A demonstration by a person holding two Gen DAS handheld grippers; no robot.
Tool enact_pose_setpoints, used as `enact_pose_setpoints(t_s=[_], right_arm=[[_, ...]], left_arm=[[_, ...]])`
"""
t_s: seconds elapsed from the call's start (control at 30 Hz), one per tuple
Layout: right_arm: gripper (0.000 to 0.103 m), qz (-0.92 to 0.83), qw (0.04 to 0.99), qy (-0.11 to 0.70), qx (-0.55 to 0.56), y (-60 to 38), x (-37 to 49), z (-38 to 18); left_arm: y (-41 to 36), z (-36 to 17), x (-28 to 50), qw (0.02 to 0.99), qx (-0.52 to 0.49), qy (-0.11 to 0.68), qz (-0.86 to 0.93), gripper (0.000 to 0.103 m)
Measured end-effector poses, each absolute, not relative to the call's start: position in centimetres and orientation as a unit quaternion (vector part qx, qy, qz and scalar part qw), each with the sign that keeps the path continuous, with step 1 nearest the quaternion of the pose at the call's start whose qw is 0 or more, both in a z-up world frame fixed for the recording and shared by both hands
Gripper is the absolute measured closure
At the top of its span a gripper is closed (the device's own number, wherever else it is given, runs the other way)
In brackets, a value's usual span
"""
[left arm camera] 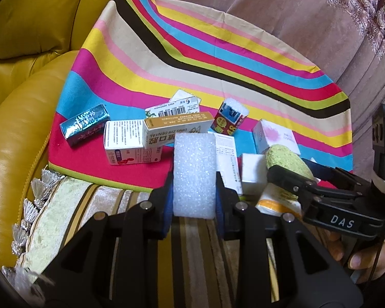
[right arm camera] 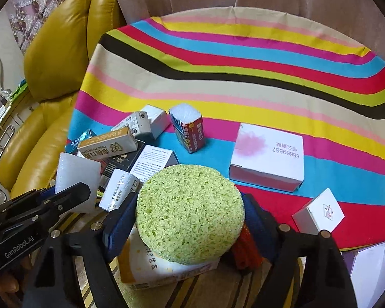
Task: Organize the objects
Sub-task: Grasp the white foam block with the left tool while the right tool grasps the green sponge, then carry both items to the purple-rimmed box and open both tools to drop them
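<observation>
Your striped bench (right arm camera: 243,59) spreads far and wide ahead of you, draped in cloth, with the yellow sofa (right arm camera: 54,51) off to its far left. Most of the clutter sits along the near edge: the pink-and-white box (right arm camera: 267,156) lies flat to the right, the heap of small cartons (right arm camera: 120,143) crowds the near left, and the red foam-filled pack (right arm camera: 190,131) stands upright between them.

Your left tongs (left arm camera: 194,177) are clamped on the white foam block (left arm camera: 194,172), held upright above the striped cushion (left arm camera: 95,205) at the near edge. Your right tongs (right arm camera: 190,220) sit around the green sponge (right arm camera: 190,213); the left pad looks to be against it, but the right pad's contact is hidden behind the sponge, so you cannot count on that grip being firm. The sponge rests on an orange-and-white packet (right arm camera: 146,264), with something red (right arm camera: 246,251) just beside it on the right.

Watch three things. The sponge is soft and round, so a lopsided squeeze could roll it out sideways. Lifting could drag the packet beneath it off the near edge. And your two tongs are just beside each other, so a careless swing of the foam block may topple the leaning cartons nearby.
</observation>
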State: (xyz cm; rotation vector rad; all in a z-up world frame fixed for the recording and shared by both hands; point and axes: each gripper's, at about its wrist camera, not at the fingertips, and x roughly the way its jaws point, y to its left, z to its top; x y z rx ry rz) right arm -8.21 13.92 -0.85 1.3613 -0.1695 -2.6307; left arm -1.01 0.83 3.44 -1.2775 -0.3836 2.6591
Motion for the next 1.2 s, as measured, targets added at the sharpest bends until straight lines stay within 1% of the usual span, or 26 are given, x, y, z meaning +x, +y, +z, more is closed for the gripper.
enact_pose_setpoints(t_s=[0.2, 0.43, 0.8, 1.2], right_arm=[[0.022, -0.909, 0.061, -0.069, 0.406, 15.3, -5.6, 1.2], [0.022, -0.913, 0.022, -0.113, 0.39, 19.0, -2.4, 1.8], [0.022, -0.901, -0.036, -0.188, 0.388, 25.6, 2.9, 1.6], [0.022, -0.883, -0.126, -0.238, 0.384, 32.8, 8.5, 0.7]], left_arm=[[2.7, 4.6, -0.2, 0.098, -0.414, -0.119, 0.897, 0.072], [6.3, 5.9, 0.7, 0.134, -0.401, -0.093, 0.902, 0.072], [14.2, 7.1, 1.7, 0.219, -0.403, -0.043, 0.887, 0.072], [23.4, 6.7, 2.6, 0.32, -0.429, 0.004, 0.845, 0.072]])
